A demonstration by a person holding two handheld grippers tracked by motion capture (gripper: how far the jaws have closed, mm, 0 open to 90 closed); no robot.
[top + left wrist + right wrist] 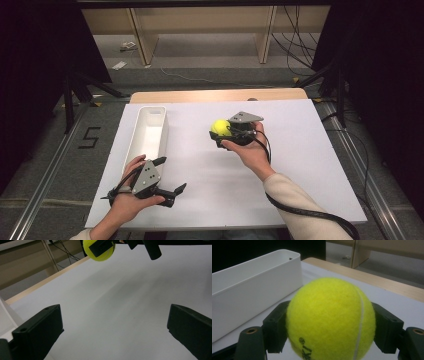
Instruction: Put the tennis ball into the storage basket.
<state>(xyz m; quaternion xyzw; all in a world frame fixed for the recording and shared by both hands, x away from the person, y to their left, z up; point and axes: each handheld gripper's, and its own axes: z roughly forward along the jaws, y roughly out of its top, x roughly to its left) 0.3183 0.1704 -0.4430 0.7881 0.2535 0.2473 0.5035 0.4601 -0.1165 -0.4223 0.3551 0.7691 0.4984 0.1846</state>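
- White bin (146,132): lying on the surface (300,150), long axis running away from the person.
- Left gripper (167,176): resting beside the bin's near end, jaws standing wide, empty.
- Right gripper (220,131): jaws clamping the tennis ball (220,127), bin lying to its left.

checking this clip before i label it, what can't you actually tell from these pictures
- Whether the tennis ball rests on the table or is lifted: right gripper view, the ball fills the space between the jaws and the bottom edge cuts it off.
- The ball's printed mark: cut off by the same edge.
- The far end of the white bin's inside: too small in the high view.
- The right gripper fingertips: high view, hidden by ball and hand.
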